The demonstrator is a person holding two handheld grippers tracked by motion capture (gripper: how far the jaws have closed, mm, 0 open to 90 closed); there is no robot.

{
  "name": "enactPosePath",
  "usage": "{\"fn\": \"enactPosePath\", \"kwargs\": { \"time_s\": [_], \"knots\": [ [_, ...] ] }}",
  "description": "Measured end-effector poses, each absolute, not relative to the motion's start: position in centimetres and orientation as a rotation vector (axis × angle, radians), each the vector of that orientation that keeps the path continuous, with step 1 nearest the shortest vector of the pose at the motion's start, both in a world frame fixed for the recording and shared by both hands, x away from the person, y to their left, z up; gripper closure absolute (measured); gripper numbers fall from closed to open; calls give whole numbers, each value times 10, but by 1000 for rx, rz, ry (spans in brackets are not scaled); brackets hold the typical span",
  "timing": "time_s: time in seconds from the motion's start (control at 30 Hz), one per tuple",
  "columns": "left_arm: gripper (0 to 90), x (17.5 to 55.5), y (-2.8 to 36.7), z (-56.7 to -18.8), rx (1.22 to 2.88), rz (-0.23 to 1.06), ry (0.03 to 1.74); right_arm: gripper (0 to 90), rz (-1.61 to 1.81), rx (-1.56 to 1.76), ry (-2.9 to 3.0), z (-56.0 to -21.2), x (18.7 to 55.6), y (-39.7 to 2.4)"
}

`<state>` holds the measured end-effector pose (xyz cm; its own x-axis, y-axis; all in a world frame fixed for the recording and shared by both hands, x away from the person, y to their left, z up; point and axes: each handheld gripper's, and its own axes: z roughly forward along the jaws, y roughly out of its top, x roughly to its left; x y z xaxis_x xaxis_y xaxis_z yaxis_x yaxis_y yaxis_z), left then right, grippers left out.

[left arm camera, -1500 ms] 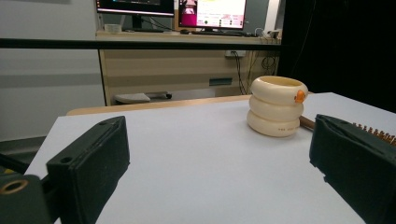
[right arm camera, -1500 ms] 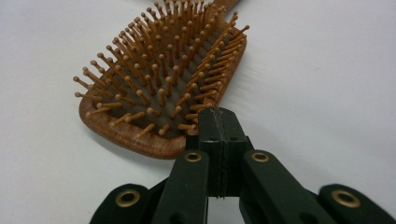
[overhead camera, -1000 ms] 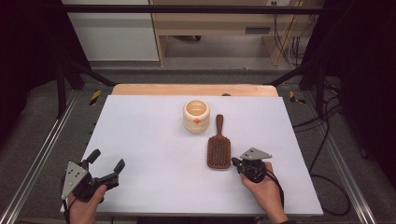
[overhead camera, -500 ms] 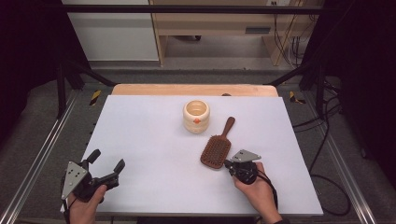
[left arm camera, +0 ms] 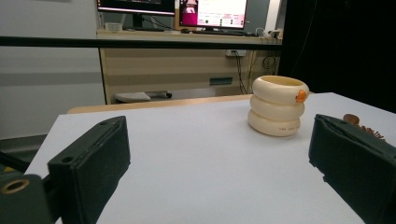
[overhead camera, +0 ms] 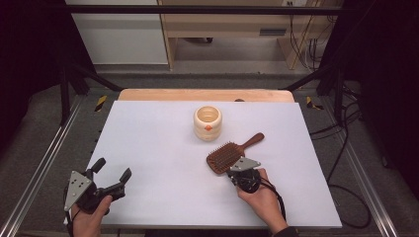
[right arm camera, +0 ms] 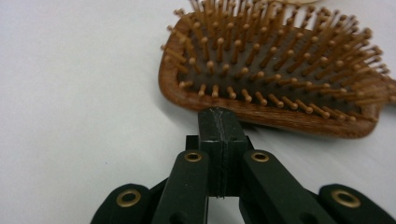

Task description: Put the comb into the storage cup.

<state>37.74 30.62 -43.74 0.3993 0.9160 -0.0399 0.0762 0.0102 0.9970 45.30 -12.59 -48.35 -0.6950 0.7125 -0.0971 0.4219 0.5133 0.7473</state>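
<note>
A wooden paddle hairbrush (overhead camera: 226, 157) lies bristles up on the white table (overhead camera: 158, 143), its handle pointing to the far right. My right gripper (overhead camera: 234, 171) is shut with nothing between its jaws, and its closed tip (right arm camera: 219, 122) presses against the near rim of the hairbrush (right arm camera: 275, 74). A cream ringed cup (overhead camera: 207, 122) with an orange spot stands upright behind the brush. My left gripper (overhead camera: 113, 169) rests open at the near left. Its open span (left arm camera: 222, 163) frames the cup (left arm camera: 279, 105), with the brush's edge (left arm camera: 363, 126) beside the right jaw.
A wooden board (overhead camera: 205, 95) runs along the table's far edge. Metal frame rails (overhead camera: 42, 168) flank the table on both sides. Cables (overhead camera: 346, 163) hang off to the right.
My right gripper has moved left while shut, pushing the brush's head left. The brush has swung from pointing straight away to slanting toward the far right. The left gripper has stayed put.
</note>
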Motion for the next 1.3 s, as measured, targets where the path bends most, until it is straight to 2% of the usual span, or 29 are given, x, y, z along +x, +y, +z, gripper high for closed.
{"fn": "enactPosePath", "kwargs": {
  "time_s": [0.37, 1.3],
  "knots": [
    [55, 377, 307, -438, 1412, 845, 964, 900, 969, 887, 2389, -483, 461, -109],
    [60, 378, 307, -438, 1413, 840, 962, 900, 933, 883, 2399, -480, 480, -99]
  ]
}}
